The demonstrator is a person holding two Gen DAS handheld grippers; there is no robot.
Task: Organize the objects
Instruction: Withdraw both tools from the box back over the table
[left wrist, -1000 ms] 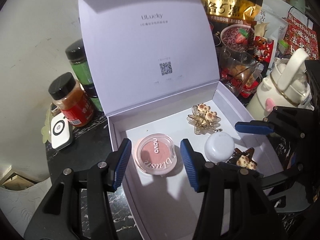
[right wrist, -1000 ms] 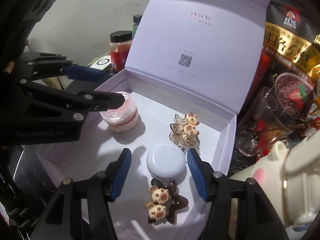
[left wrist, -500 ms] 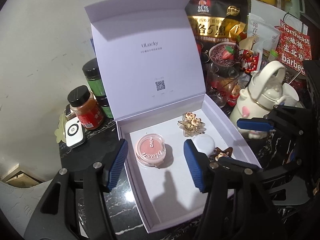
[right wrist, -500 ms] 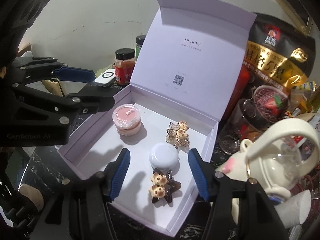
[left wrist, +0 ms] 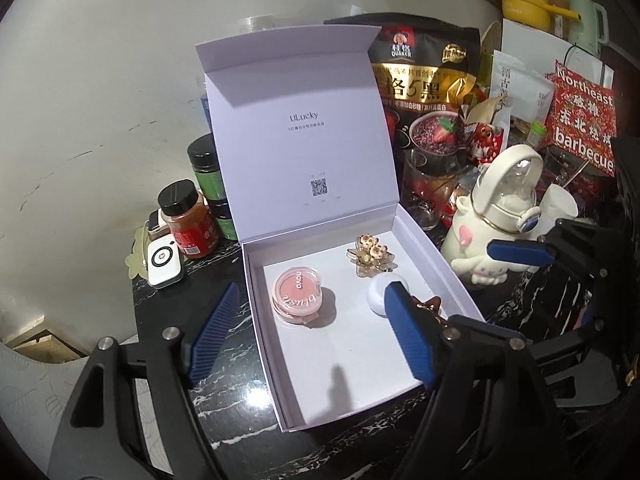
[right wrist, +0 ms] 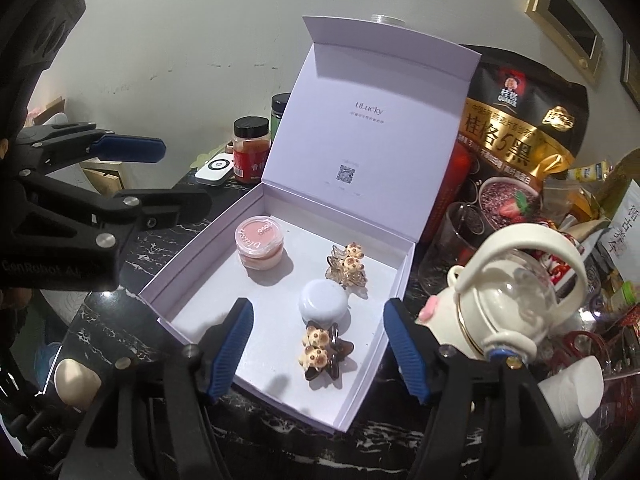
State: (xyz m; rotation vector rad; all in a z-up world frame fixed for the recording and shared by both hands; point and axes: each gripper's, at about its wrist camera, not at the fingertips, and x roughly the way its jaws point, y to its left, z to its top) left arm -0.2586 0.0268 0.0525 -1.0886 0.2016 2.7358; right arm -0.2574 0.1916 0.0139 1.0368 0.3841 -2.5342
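An open white box (left wrist: 436, 256) holds a pink blush pot (left wrist: 297, 294) left of a clear hair clip (left wrist: 371, 260) and white round case (left wrist: 378, 295).

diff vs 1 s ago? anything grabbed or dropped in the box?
Both grippers pulled back and up from the open box: the left gripper no longer brackets the blush pot, and the right gripper has backed off the white round case. Both stayed open and empty. Nothing grabbed or dropped. Pot, case and both hair clips lie where they were; lid still up.
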